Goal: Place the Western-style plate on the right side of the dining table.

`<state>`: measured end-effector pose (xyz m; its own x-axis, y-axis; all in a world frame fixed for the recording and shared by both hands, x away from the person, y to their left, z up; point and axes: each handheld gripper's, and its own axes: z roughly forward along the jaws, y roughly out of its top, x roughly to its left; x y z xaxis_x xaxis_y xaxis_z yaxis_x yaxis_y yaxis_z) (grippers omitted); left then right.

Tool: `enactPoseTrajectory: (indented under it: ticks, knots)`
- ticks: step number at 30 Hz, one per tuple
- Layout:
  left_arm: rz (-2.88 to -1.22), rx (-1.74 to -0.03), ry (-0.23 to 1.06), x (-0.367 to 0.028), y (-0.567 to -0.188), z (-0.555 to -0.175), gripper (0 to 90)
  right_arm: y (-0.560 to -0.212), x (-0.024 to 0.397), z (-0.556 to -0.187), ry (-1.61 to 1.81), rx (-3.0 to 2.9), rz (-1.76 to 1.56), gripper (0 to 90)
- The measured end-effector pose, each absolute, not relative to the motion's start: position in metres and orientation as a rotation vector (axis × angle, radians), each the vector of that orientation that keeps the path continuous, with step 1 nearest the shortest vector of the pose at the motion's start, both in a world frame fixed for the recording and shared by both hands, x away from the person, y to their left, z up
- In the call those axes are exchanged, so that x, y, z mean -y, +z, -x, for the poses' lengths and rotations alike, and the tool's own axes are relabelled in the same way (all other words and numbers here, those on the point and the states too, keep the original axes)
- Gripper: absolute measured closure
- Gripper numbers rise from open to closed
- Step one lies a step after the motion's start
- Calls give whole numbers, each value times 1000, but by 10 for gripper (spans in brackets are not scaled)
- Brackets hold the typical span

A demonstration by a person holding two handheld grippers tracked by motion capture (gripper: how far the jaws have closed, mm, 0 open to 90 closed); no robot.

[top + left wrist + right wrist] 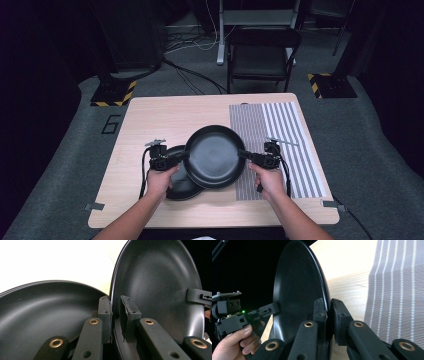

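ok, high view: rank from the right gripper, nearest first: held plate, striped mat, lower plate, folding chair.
From the right gripper:
1. Held plate: clamped at its right rim, just left of the gripper.
2. Striped mat: lying on the table under and beside the gripper.
3. Lower plate: on the table, partly under the held plate's left side.
4. Folding chair: beyond the table's far edge.

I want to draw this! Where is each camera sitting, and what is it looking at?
High view: sits above the person's side, looking forward and down at the wooden table; both forearms, left gripper and right gripper show.
Left gripper view: rides the left gripper, looking along its jaws shut on the upper black plate; the lower black plate lies beside.
Right gripper view: rides the right gripper, jaws pinching the opposite rim; the person's left hand shows.
All views share the upper black plate.
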<state>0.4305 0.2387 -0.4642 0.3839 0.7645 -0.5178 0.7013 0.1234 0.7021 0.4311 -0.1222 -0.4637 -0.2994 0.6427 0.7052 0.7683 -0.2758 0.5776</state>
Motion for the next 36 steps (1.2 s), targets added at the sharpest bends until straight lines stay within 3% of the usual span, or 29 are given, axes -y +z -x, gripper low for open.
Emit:
enactPoseTrajectory:
  ticks: [36]
  knots:
    - [-1696, -1245, -5, -156, -468, -452, 797, -468, 201, -413, -1660, 1730, 1935, 823]
